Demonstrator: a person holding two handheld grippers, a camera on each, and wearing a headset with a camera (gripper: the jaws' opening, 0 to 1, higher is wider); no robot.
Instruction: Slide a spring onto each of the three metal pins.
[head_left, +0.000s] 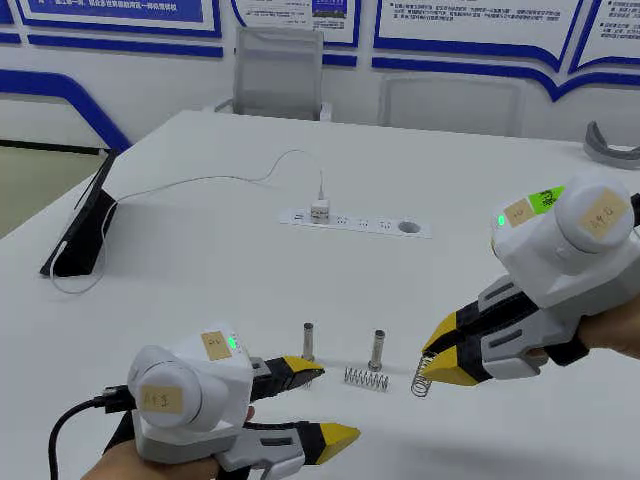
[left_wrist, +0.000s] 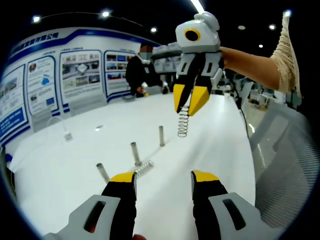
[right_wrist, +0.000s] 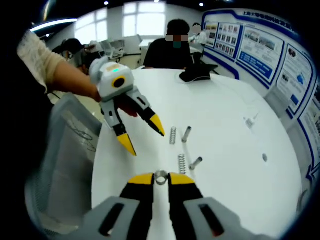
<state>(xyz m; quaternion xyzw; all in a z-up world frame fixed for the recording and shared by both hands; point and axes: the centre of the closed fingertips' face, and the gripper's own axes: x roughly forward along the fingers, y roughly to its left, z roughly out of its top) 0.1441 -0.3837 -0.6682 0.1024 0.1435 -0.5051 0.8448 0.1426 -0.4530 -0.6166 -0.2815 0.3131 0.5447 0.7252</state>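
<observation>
The right gripper (head_left: 432, 362) has its jaws pinched shut on the top of a held spring (head_left: 421, 378), which hangs tilted just to the right of the loose spring (head_left: 366, 378). Its lower end is close to the table (head_left: 200, 280), but whether it touches cannot be told. The loose spring lies flat on the table. A right pin (head_left: 377, 350) stands upright just behind it and a left pin (head_left: 308, 340) stands upright behind and to its left. In the left gripper view a third pin (left_wrist: 102, 171) stands on the near side of the loose spring, beside the left jaw tip. The left gripper (head_left: 335, 400) hovers to the left of the loose spring, its jaws spread wide and holding nothing. Its upper tip is near the foot of the left pin. In the right gripper view an upright spring (right_wrist: 173, 135) shows beyond the loose spring, close to the left gripper's upper tip. Whether it sits on a pin cannot be told. A power strip (head_left: 355, 220) lies well behind the loose spring.
</observation>
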